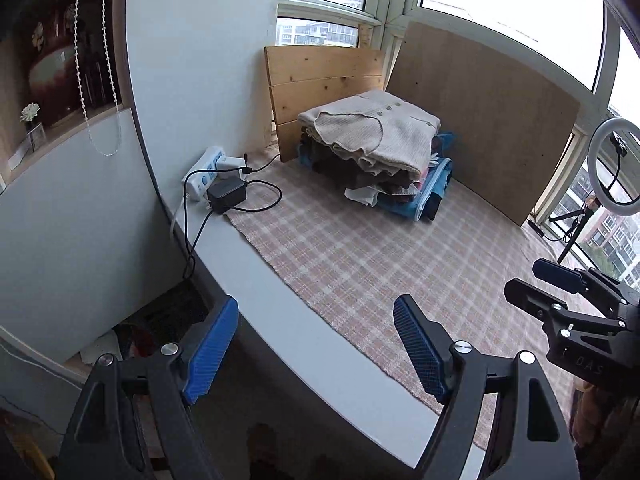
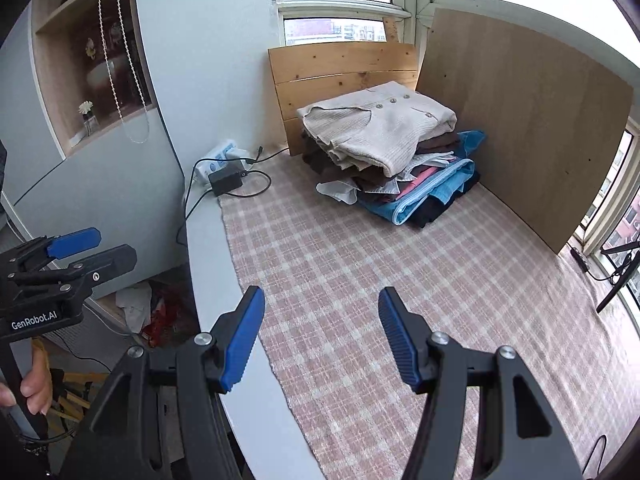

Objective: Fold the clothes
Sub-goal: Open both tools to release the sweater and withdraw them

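With both grippers, left and right, spread empty, reach for the far-corner pile and lift only its top sweater.

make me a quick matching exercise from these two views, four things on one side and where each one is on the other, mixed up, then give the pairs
Things:
1. beige knit cardigan
2. black power adapter
3. blue towel
4. ring light

Places:
A. at the left edge of the checked cloth, beside the white power strip
B. low in the clothes pile, under the brown garments
C. on a stand at the far right, by the window
D. on top of the clothes pile

Pairs: 1-D, 2-A, 3-B, 4-C
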`<action>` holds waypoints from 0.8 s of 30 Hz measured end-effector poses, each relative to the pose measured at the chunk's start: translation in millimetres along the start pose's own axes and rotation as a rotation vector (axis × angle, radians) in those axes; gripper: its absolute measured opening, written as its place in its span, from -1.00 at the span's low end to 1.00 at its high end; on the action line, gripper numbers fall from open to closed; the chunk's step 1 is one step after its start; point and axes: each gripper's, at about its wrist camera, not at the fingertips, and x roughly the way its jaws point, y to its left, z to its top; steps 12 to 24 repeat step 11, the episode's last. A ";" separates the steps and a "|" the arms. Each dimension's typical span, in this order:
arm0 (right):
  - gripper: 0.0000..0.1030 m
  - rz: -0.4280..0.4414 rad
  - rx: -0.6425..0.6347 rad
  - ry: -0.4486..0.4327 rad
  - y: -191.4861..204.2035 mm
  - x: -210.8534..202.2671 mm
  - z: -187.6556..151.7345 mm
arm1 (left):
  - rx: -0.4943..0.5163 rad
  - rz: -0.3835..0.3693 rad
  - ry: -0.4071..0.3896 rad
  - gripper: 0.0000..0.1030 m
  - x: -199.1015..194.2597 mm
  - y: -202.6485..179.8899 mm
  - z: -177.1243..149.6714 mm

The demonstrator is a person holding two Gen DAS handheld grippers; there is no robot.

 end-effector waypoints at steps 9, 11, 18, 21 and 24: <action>0.14 0.007 0.060 -0.007 -10.3 -3.1 -4.8 | 0.016 0.007 -0.015 0.53 -5.7 0.9 0.1; 0.14 0.007 0.064 -0.009 -9.5 -3.6 -5.5 | 0.010 0.012 -0.011 0.53 -5.4 3.5 1.6; 0.14 0.007 0.064 -0.009 -9.5 -3.6 -5.5 | 0.010 0.012 -0.011 0.53 -5.4 3.5 1.6; 0.14 0.007 0.064 -0.009 -9.5 -3.6 -5.5 | 0.010 0.012 -0.011 0.53 -5.4 3.5 1.6; 0.14 0.007 0.064 -0.009 -9.5 -3.6 -5.5 | 0.010 0.012 -0.011 0.53 -5.4 3.5 1.6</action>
